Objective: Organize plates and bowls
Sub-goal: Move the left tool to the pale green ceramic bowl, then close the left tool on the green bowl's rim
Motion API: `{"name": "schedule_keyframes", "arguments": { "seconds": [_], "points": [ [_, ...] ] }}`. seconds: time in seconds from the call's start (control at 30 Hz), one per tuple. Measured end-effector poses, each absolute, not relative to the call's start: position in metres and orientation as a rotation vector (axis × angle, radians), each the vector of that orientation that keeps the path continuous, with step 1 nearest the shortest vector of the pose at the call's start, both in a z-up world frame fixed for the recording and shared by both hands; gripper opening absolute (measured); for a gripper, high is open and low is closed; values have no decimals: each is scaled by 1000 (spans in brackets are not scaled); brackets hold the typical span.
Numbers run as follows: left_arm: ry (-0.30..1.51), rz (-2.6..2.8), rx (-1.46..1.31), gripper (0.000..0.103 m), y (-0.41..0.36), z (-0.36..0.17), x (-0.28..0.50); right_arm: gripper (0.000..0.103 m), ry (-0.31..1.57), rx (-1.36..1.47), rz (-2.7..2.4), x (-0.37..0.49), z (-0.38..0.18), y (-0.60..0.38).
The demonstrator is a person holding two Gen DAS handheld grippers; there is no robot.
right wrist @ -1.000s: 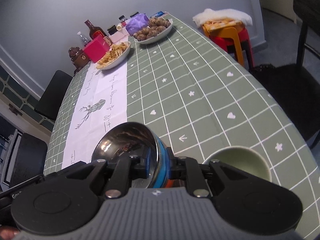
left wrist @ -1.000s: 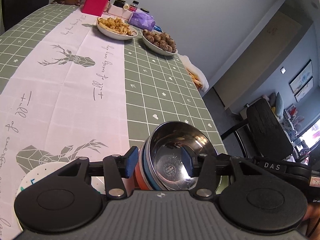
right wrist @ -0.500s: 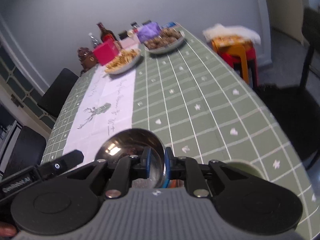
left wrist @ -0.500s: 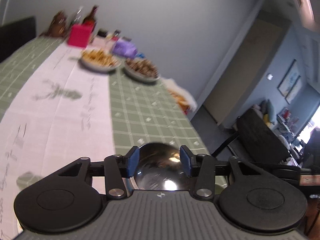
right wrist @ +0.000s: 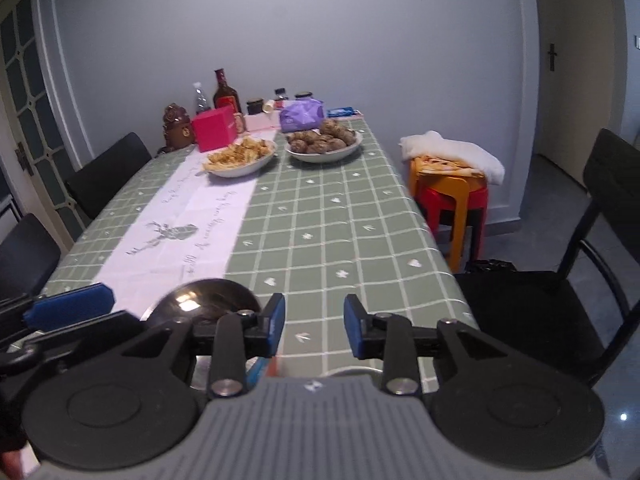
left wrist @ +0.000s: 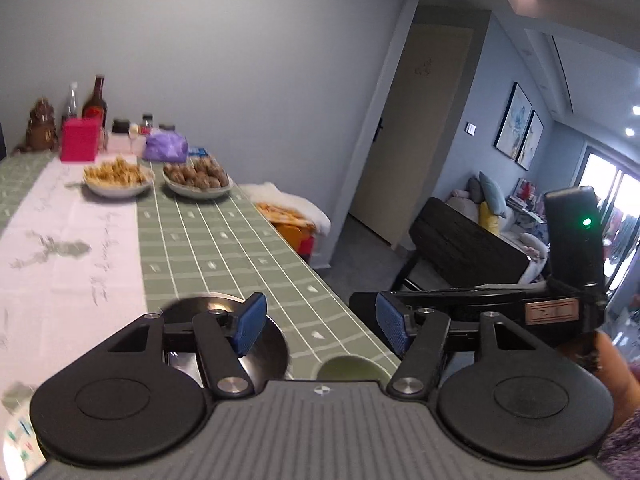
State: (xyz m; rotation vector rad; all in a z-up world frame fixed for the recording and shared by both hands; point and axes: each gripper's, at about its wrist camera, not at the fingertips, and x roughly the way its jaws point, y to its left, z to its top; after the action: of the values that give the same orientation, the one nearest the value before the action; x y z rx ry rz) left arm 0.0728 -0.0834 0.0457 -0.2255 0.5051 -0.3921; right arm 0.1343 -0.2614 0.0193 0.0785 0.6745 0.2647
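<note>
A shiny steel bowl tops a stack near the table's front edge; a blue and an orange bowl peek out beneath it. A green bowl sits just to its right on the green checked tablecloth. My left gripper hovers above and right of the stack, its jaws opening with nothing between them. My right gripper is raised beside the steel bowl, jaws also opening and empty. A patterned plate shows at the lower left.
Two plates of food, a pink box, bottles and a purple bag stand at the far end. Stacked stools under a white cloth and a black chair flank the table's right side; more chairs on the left.
Both grippers let go of the bowl stack, opened their jaws and pulled back and up. Both views rolled toward level, and the stack now lies low in the pictures.
</note>
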Motion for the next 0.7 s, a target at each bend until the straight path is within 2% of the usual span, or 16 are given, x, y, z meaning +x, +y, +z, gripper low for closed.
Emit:
{"name": "schedule_keyframes", "arguments": {
  "seconds": [0.1,0.33,0.6,0.7],
  "points": [
    [582,-429,-289,73,-91,37,74,34,716,97,226,139,10,-276],
    [731,-360,-369,73,-104,9,82,50,816,141,197,144,-13,-292],
    [795,-256,-443,74,-95,-19,87,54,921,237,194,147,-37,-309],
    [795,-229,-455,78,-93,-27,84,54,959,279,201,150,-47,-314]
  ]
}}
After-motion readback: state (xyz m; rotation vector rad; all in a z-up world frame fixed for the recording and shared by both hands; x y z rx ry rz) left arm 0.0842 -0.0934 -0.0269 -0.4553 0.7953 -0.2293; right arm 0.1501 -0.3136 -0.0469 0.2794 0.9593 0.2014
